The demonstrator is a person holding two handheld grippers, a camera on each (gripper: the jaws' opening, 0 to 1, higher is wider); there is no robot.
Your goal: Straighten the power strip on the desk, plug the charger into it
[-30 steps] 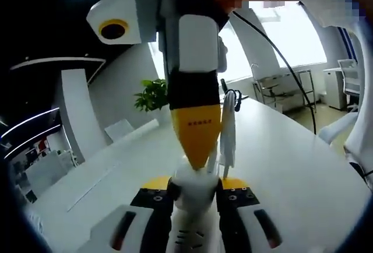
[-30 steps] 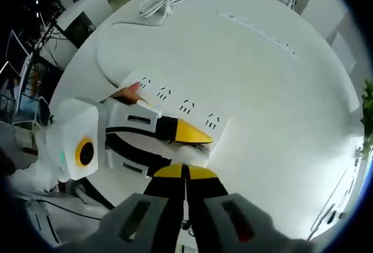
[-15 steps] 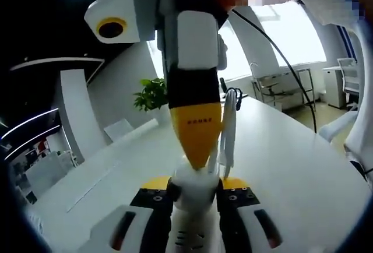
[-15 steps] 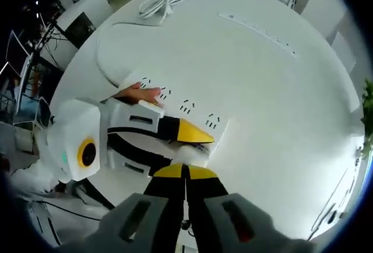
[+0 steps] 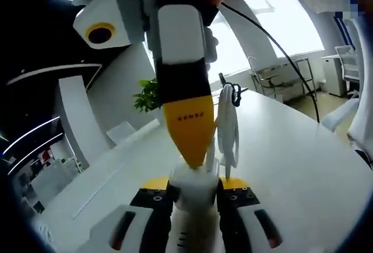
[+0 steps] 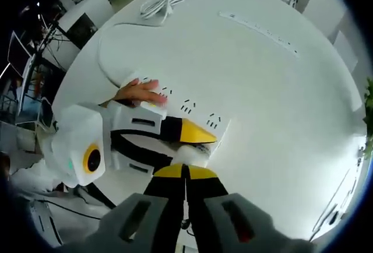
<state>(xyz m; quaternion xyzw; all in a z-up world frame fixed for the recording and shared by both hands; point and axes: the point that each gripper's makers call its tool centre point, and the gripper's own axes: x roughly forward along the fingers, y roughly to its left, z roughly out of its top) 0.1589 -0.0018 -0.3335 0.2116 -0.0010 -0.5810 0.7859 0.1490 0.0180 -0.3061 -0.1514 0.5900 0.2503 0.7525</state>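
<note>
Our left hand-held gripper point(image 5: 193, 184) clamps the white charger point(image 5: 194, 183) between its two jaws, low in the left gripper view. Our right hand-held gripper point(image 6: 186, 171) has its yellow-tipped jaws drawn together, nipping the same charger point(image 6: 187, 155) from the other side; in the left gripper view it point(image 5: 193, 161) comes down from above, its tip touching the charger's top. In the right gripper view the left hand-held gripper point(image 6: 201, 142) reaches in from the left, lying over the white power strip point(image 6: 192, 108) on the white tabletop point(image 6: 262, 107). A hand point(image 6: 140, 91) rests on the strip's far end. The charger sits just beside the strip's near end; we cannot tell whether its prongs have entered a socket. A white cable point(image 5: 228, 130) rises from the charger in the left gripper view. Farther off, a coiled white cord point(image 6: 165, 0) lies on the tabletop, well apart from the strip. A green plant point(image 5: 148, 95) stands beyond the tabletop.
</note>
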